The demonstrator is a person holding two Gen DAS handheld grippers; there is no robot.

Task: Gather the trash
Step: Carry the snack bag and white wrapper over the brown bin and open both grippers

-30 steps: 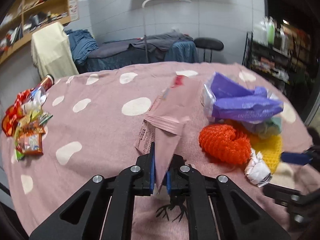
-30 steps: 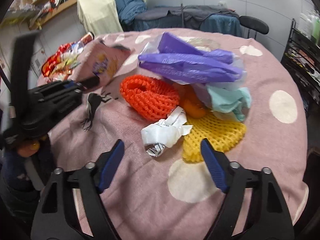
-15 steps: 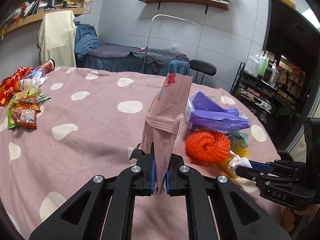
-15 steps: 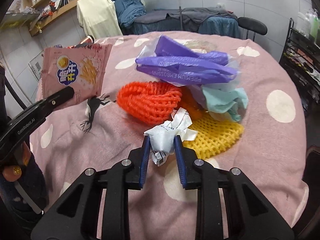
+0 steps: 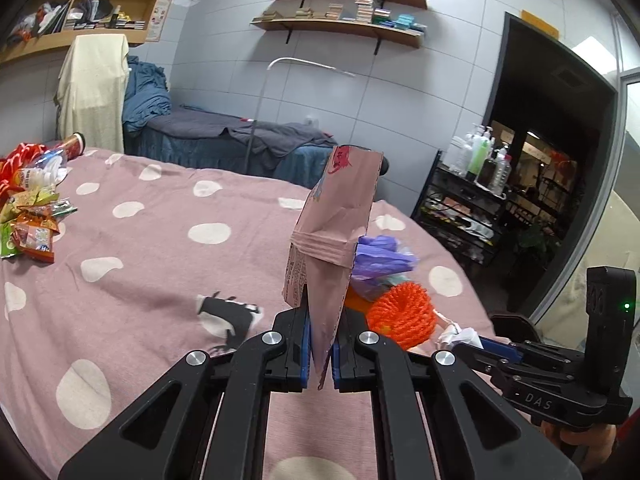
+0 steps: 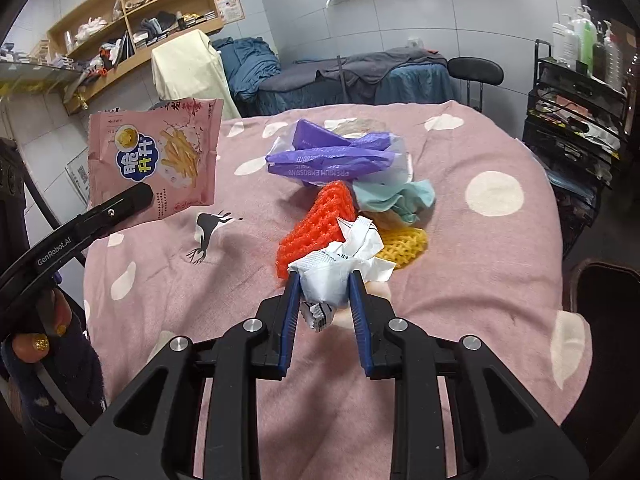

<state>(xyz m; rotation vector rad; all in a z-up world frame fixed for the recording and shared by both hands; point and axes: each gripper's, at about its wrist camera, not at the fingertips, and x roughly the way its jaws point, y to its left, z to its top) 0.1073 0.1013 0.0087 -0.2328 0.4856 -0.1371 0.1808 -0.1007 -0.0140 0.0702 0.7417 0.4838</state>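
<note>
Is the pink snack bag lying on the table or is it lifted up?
Lifted. The left claw pinches the pink snack bag by one corner, and it stands upright, clear of the tablecloth.

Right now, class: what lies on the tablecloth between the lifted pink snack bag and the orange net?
In the right wrist view, only a printed black deer lies between the pink snack bag and the orange net.
</note>
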